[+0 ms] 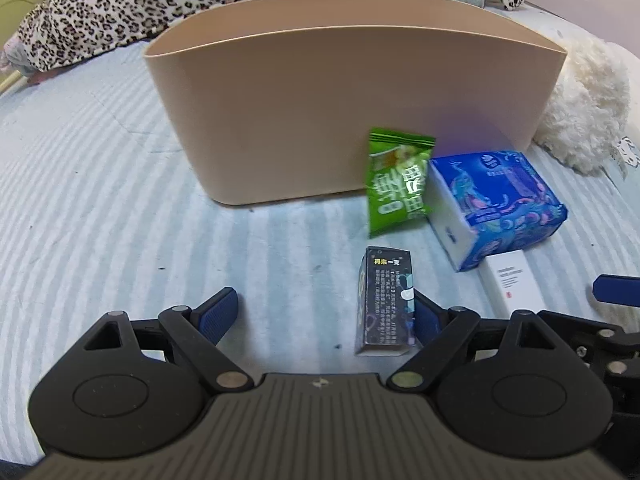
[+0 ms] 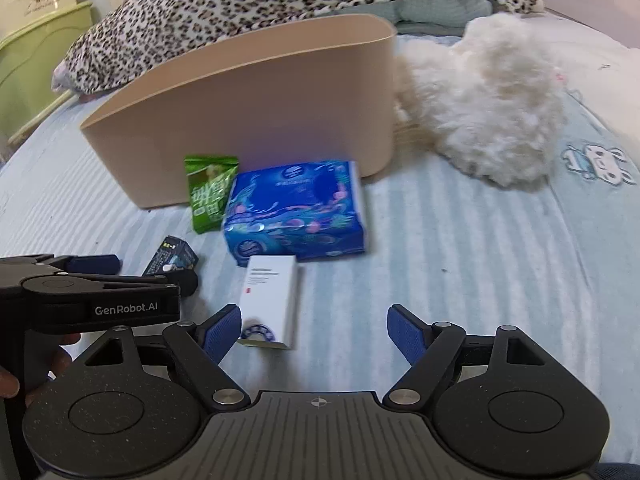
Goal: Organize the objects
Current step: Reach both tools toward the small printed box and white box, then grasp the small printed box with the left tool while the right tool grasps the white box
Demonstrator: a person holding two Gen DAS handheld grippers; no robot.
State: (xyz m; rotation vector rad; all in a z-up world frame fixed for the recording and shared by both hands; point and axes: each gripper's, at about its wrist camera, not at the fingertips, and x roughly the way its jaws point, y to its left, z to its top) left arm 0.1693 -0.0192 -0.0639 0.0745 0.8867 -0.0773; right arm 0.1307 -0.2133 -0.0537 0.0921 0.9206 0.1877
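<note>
Hiding the dark box's lower corner, left tongs gape; right tongs likewise.

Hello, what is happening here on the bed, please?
A person holds a gripper in each hand and is tidying small items on the bed sheet, probably into the beige bin. Both grippers are open and hold nothing. The left gripper is at the dark small box, which is near its right finger. The right gripper is near the white box. The green snack packet leans against the bin, beside the blue tissue pack.
</note>
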